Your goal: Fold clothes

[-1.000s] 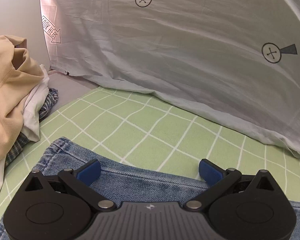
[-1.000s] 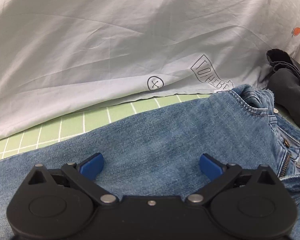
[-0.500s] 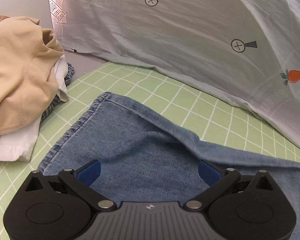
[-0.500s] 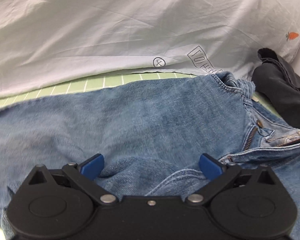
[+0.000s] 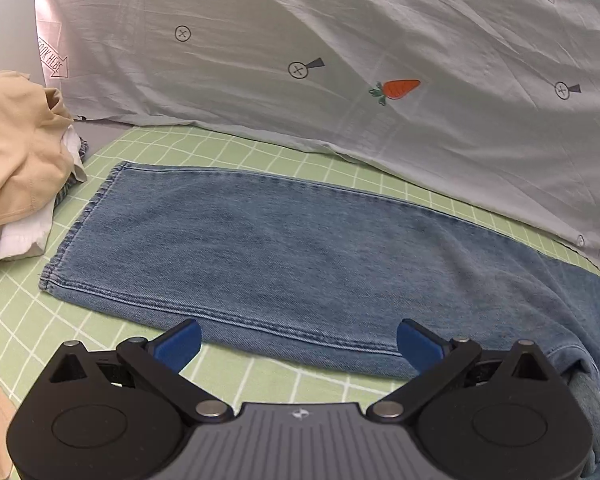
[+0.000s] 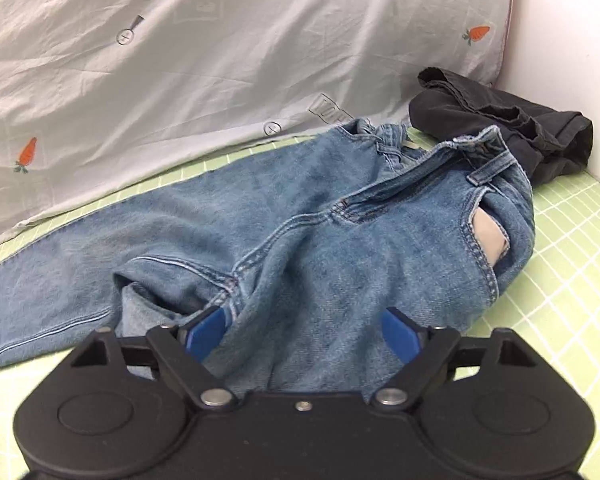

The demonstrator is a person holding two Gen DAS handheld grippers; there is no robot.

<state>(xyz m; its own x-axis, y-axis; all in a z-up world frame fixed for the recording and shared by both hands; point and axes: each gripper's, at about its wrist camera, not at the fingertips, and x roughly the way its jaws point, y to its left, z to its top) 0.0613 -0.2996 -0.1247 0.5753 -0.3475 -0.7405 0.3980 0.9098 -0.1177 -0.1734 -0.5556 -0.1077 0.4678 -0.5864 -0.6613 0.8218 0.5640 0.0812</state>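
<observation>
Jeans (image 5: 284, 256) lay lengthwise-folded on the green grid mat (image 5: 260, 152); left gripper (image 5: 298, 344) and right gripper (image 6: 302, 334) both gaped wide, holding nothing. We judged: grab hem, fold toward the bunched waistband (image 6: 452, 156), edges aligned.

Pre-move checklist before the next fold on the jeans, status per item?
1. Left gripper open, nothing between its fingers: ok.
2. Right gripper open, denim under it but not clamped: ok.
3. Jeans leg end flat on the green grid mat: ok.
4. Waist end smooth: not ok, bunched, pocket lining showing.
5. Waistband apart from the black garment: cannot tell, they meet in view.
6. Hem apart from the beige clothes pile: ok.
</observation>
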